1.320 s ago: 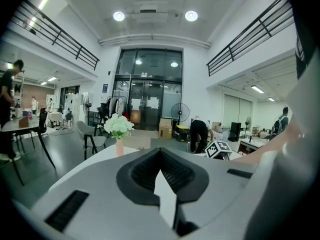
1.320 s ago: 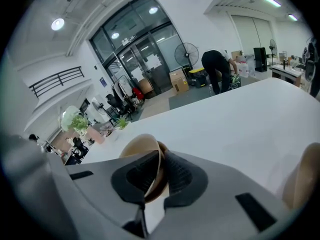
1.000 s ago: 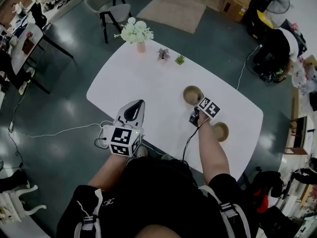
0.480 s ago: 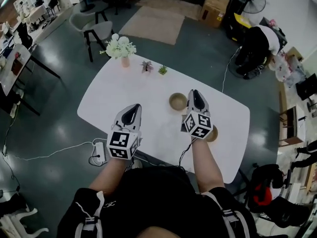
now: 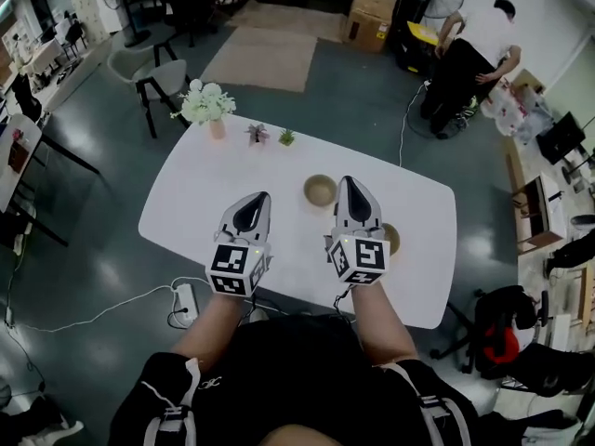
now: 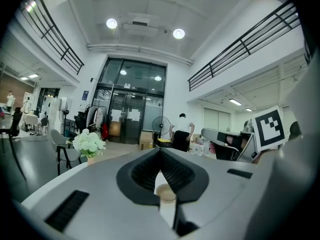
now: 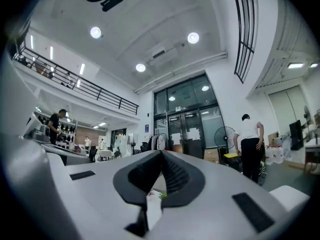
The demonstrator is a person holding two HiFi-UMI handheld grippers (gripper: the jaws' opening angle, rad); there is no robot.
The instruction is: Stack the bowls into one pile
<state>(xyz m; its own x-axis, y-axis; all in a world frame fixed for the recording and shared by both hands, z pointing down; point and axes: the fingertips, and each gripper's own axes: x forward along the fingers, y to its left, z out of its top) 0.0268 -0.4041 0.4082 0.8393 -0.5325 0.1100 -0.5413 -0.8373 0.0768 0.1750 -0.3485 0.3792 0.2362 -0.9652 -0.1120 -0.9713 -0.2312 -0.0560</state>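
Observation:
Two tan bowls stand apart on the white table (image 5: pixel 186 203). One bowl (image 5: pixel 320 190) sits mid-table; the other bowl (image 5: pixel 392 240) at the right is half hidden behind my right gripper's marker cube. Both grippers are held up over the near table edge, pointing level and away from me. My left gripper (image 5: pixel 253 200) is shut and empty; through the slit below its jaws in the left gripper view (image 6: pixel 160 151) a bowl (image 6: pixel 165 192) shows. My right gripper (image 5: pixel 350 186) (image 7: pixel 161 154) has its jaws closed together with nothing between them.
A vase of white flowers (image 5: pixel 206 107) and two small potted plants (image 5: pixel 257 134) (image 5: pixel 287 137) stand at the table's far edge. A chair (image 5: pixel 149 74) is beyond the left end. A person (image 5: pixel 469 49) stands at the back right. A power strip (image 5: pixel 186 300) lies on the floor.
My right gripper rose from the table between the two bowls, rolled to level and closed empty. My left gripper lifted slightly. Both bowls stayed where they were.

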